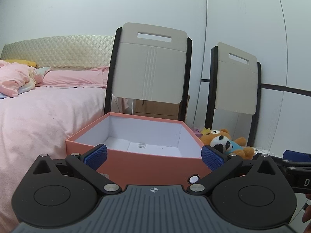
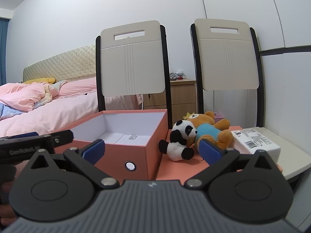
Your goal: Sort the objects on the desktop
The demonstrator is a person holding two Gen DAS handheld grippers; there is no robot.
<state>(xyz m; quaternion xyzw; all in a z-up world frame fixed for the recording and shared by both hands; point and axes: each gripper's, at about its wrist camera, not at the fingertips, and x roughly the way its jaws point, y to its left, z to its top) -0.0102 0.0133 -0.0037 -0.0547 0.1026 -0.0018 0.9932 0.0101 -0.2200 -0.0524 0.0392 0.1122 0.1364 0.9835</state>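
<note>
Right now both grippers are spread wide and hold nothing. From the left wrist view, the left gripper [image 1: 153, 156] faces the near wall of the open orange box [image 1: 147, 167], its blue pads [image 1: 96, 156] standing apart on either side of the box front without clearly touching it. Inside, the box shows white walls and a small paper slip [image 1: 141, 145] on the floor. From the right wrist view, the right gripper [image 2: 151, 150] hovers in front of the box's right corner, jaws equally wide, with the panda plush [image 2: 179, 141] between and just beyond its fingertips. The panda lies against the brown bear plush [image 2: 209, 131] on an orange lid [image 2: 171, 169] beside the box. A white labelled package [image 2: 254, 140] rests just right of the bear on the pale table [image 2: 293, 164]. Two chairs [image 2: 132, 64] stand behind, with the pink bed [image 2: 48, 112] to the left.
</note>
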